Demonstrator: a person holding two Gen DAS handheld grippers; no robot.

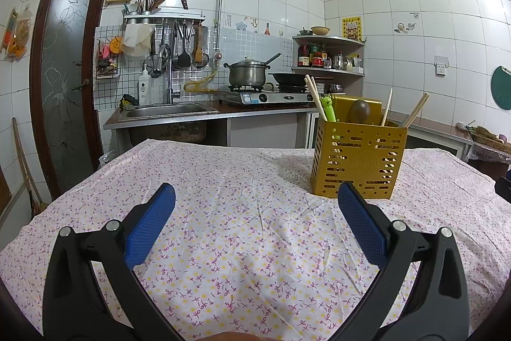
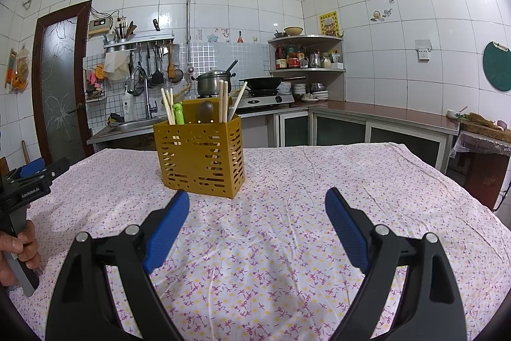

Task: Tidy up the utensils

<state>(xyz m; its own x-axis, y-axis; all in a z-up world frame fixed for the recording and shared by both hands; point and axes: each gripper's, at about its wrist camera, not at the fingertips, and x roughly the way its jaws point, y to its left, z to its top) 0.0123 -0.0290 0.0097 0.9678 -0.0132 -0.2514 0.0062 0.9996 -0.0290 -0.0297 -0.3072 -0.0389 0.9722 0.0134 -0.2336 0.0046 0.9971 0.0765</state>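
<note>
Ahead and right of the released left claw, and ahead-left of the equally released right claw, the caddy stands on the cloth holding chopsticks, a green utensil, a brown spoon and more chopsticks.

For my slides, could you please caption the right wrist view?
Open right tongs face a perforated yellow utensil holder on a floral tablecloth.

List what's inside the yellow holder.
The holder contains chopsticks, a green frog-topped utensil, a brown spoon and a white stick. Their lower ends are mostly hidden behind its slotted walls.
</note>
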